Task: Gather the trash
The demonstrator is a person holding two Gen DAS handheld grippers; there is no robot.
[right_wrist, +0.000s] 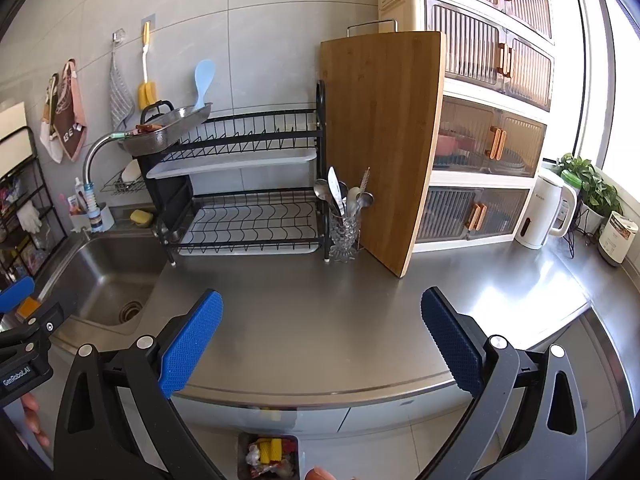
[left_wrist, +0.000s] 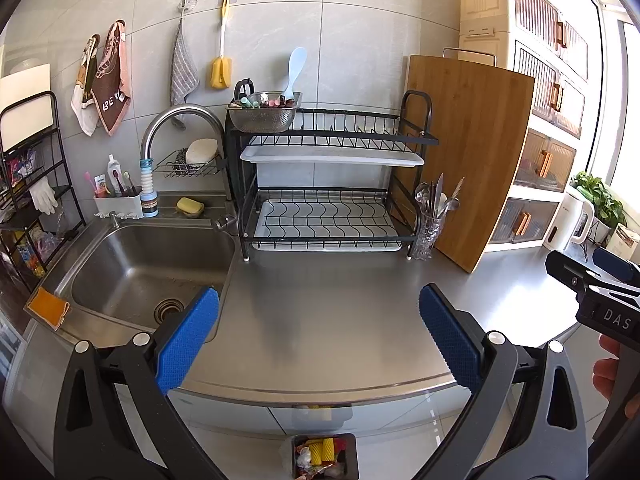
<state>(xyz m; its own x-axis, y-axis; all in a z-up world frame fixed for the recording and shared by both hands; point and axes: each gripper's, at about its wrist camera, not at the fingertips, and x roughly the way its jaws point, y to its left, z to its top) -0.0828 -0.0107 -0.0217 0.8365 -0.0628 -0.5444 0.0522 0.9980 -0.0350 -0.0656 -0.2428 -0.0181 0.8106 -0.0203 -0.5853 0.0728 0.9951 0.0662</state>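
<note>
A small grey trash bin (left_wrist: 322,456) stands on the floor below the counter's front edge, holding yellow pieces and crumpled wrappers; it also shows in the right wrist view (right_wrist: 269,455). My left gripper (left_wrist: 319,334) is open and empty above the steel counter (left_wrist: 332,312), near its front edge. My right gripper (right_wrist: 322,334) is open and empty above the same counter (right_wrist: 320,304). The right gripper's body shows at the right edge of the left wrist view (left_wrist: 600,292). No loose trash shows on the counter.
A steel sink (left_wrist: 144,264) lies at the left with an orange cloth (left_wrist: 48,308) on its rim. A black dish rack (left_wrist: 328,184), cutlery glass (left_wrist: 430,228) and upright wooden board (left_wrist: 464,152) stand at the back. A white kettle (right_wrist: 548,208) stands at right.
</note>
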